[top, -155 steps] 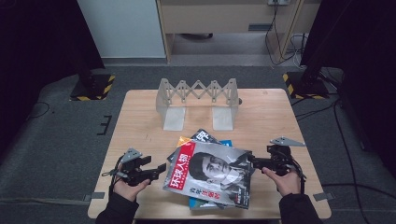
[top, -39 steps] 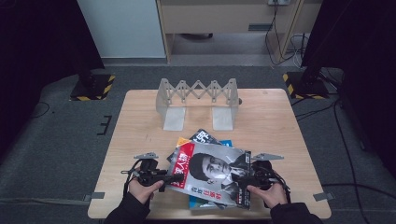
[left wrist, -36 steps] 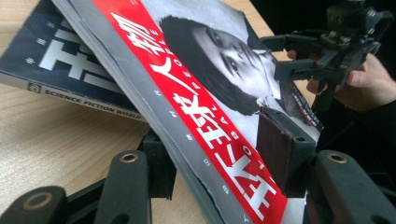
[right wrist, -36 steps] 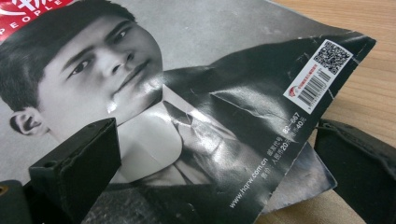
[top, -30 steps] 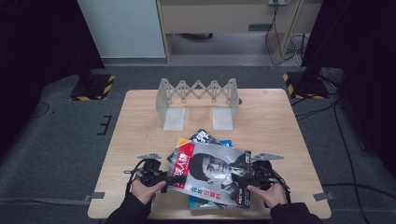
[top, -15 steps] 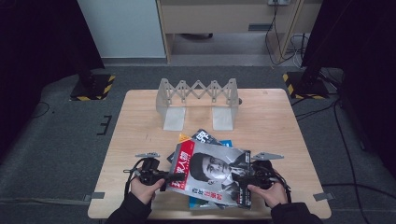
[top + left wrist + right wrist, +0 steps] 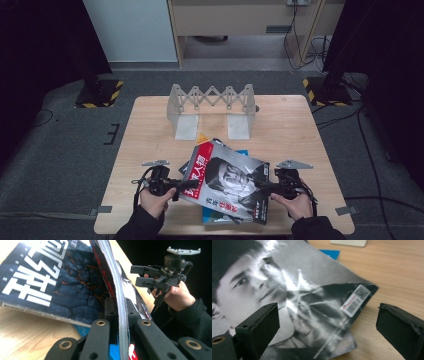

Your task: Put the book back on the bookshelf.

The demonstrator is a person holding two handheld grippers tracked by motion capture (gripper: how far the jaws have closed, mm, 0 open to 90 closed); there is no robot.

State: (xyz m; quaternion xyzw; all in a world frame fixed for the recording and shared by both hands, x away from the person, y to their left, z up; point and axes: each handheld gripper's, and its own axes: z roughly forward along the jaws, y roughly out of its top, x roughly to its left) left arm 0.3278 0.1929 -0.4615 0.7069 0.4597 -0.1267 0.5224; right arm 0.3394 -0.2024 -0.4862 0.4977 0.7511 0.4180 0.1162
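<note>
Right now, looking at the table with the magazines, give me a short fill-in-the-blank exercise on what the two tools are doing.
1. The left tool is shut on the ____ of the top magazine.
2. The right tool has its jaws ____, with nothing pressed between them.
3. At the far side of the table stands a grey ____ rack.
4. The top magazine's cover shows a black-and-white ____.

Missing words: edge; open; folding; face

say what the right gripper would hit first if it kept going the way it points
Probably the top magazine: the right gripper has its jaws open and aims at that cover's right edge, near the barcode sticker. Depth is unclear; it could scrape the table.
</note>
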